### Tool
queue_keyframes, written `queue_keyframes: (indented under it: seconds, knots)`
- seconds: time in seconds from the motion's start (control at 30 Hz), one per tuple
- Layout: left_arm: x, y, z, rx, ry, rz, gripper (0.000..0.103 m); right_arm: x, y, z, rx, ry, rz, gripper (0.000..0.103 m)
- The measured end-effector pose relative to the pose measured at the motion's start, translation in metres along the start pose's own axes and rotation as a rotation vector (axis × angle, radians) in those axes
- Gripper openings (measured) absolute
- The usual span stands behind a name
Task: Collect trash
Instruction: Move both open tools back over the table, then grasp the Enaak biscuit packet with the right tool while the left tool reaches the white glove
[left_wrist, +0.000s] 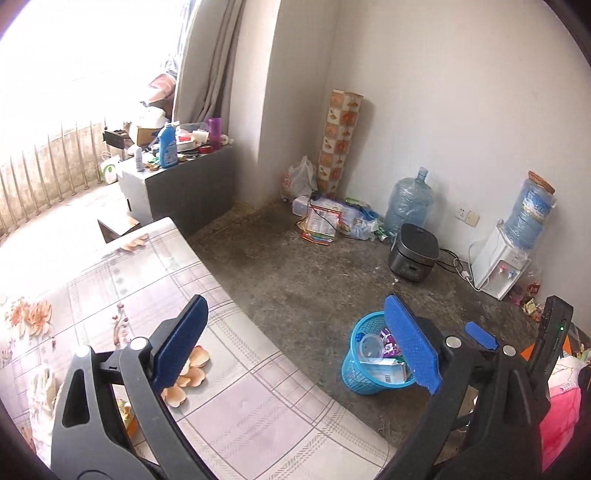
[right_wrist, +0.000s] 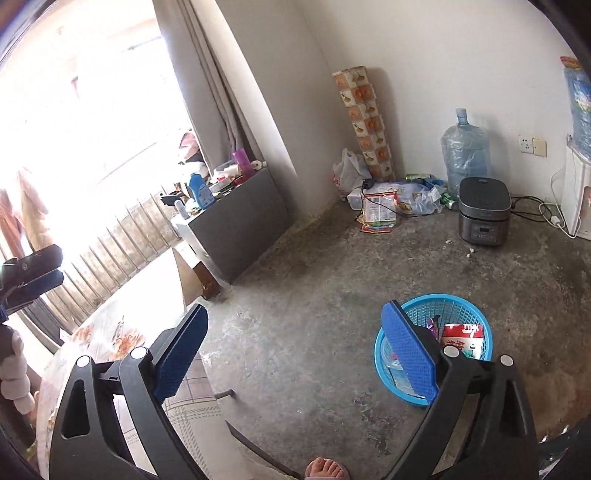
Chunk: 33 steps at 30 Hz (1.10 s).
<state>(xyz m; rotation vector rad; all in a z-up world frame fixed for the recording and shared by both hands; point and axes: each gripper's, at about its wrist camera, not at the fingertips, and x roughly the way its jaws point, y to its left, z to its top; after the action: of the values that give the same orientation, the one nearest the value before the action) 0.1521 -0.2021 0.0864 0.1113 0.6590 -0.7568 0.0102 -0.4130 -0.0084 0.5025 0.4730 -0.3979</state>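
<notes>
A blue plastic basket (left_wrist: 354, 373) stands on the concrete floor beside the table. It holds a clear cup (left_wrist: 371, 345), a carton and purple wrappers. My left gripper (left_wrist: 295, 306) is open and empty, raised over the edge of the floral tablecloth (left_wrist: 147, 280), with its right pad in front of the basket. A blue pad (left_wrist: 480, 334) of the right gripper shows further right. In the right wrist view the basket (right_wrist: 461, 306) holds a red-and-white carton (right_wrist: 461, 338). My right gripper (right_wrist: 295, 314) hangs open and empty above the floor, to the basket's left.
Along the far wall lie a heap of wrappers and bags (left_wrist: 321, 221), a patterned roll (left_wrist: 338, 140), a water jug (left_wrist: 408, 206), a rice cooker (left_wrist: 413, 254) with cables and a water dispenser (left_wrist: 498, 266). A cluttered cabinet (left_wrist: 192, 184) stands near the window. A person's foot (right_wrist: 323, 469) is at the bottom.
</notes>
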Motion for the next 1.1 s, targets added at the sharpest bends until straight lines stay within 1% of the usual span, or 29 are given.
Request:
queue_keyframes:
  seconds: [0.1,0.2,0.33,0.47,0.57,0.73,0.83,0.93,1.1]
  knots:
    - [-0.020,0.026,-0.007,-0.029,0.001,0.075,0.092,0.001,0.029,-0.005,-0.048,0.033,0.050,0.093]
    - [-0.037,0.054,-0.016,-0.065,0.017,0.131,0.092,0.003,0.057,-0.011,-0.103,0.070,0.092,0.093]
    - [-0.056,0.088,-0.027,-0.139,0.046,0.178,0.092,0.004,0.093,-0.023,-0.147,0.138,0.159,0.093]
    - [-0.078,0.111,-0.040,-0.183,0.034,0.237,0.092,0.004,0.120,-0.035,-0.162,0.207,0.240,0.093]
    - [-0.096,0.127,-0.049,-0.210,0.016,0.267,0.092,0.002,0.135,-0.044,-0.175,0.258,0.309,0.093]
    - [-0.125,0.154,-0.063,-0.252,-0.013,0.329,0.092,-0.003,0.146,-0.048,-0.186,0.283,0.320,0.093]
    - [-0.146,0.171,-0.075,-0.298,-0.041,0.354,0.092,0.001,0.146,-0.044,-0.150,0.304,0.382,0.093]
    - [-0.166,0.186,-0.087,-0.352,-0.070,0.366,0.092,0.003,0.157,-0.042,-0.151,0.323,0.413,0.093]
    - [-0.183,0.211,-0.113,-0.430,-0.083,0.356,0.092,0.007,0.182,-0.047,-0.162,0.375,0.482,0.093]
